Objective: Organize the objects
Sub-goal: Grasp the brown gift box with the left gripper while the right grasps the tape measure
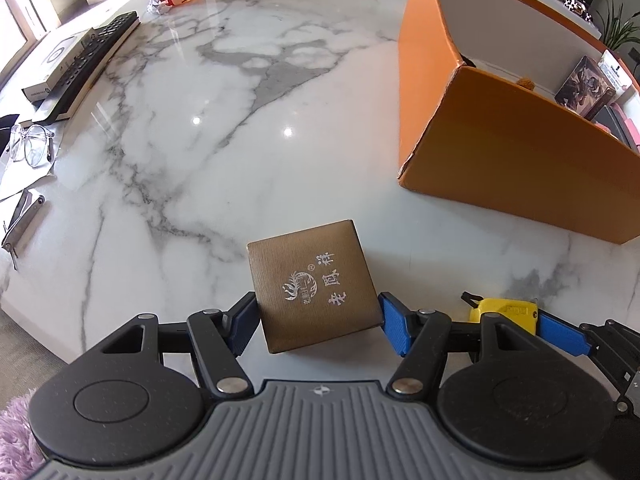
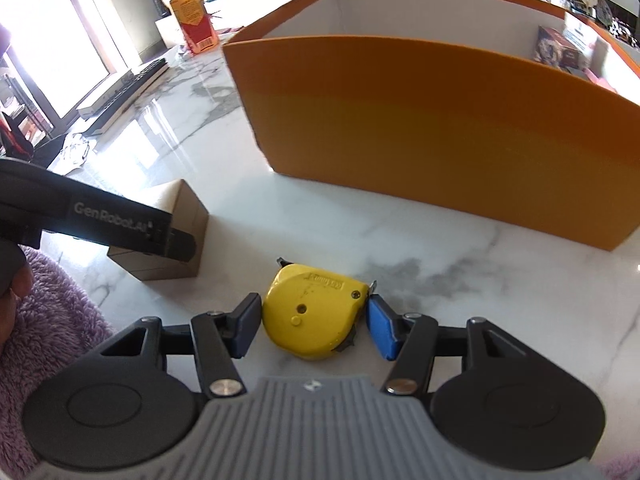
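My left gripper (image 1: 318, 322) has its fingers against the sides of a small brown gift box (image 1: 312, 284) with silver characters, standing on the marble table (image 1: 240, 120); they seem to press on it. My right gripper (image 2: 314, 322) straddles a yellow tape measure (image 2: 314, 310) lying flat; its right finger (image 2: 382, 330) touches the case, the left one sits just beside it, so I cannot tell whether it is gripped. Beyond both pairs of fingers stands the open orange box (image 2: 400, 140).
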The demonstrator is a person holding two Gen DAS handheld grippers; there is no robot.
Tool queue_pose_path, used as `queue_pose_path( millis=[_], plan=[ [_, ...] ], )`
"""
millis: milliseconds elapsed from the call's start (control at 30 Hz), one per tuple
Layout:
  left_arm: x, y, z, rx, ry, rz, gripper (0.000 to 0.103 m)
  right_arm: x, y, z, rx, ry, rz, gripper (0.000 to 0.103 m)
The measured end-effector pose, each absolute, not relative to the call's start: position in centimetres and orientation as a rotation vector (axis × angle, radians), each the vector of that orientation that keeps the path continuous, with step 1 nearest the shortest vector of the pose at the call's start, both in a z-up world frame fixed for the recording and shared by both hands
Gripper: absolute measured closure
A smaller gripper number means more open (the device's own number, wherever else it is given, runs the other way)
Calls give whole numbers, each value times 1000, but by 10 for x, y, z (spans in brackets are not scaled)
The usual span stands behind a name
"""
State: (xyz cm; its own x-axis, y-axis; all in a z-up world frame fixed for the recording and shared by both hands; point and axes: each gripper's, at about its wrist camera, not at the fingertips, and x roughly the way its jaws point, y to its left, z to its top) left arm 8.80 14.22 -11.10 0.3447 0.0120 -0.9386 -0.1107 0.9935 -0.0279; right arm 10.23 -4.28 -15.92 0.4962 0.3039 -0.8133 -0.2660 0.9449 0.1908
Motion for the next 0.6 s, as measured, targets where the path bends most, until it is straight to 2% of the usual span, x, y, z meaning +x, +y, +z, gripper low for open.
queue_pose_path(
  millis=[600],
  plan=[
    [63,123,-60,-166,1068,-117,30,77,-112,-92,235,879,302,44]
  ],
)
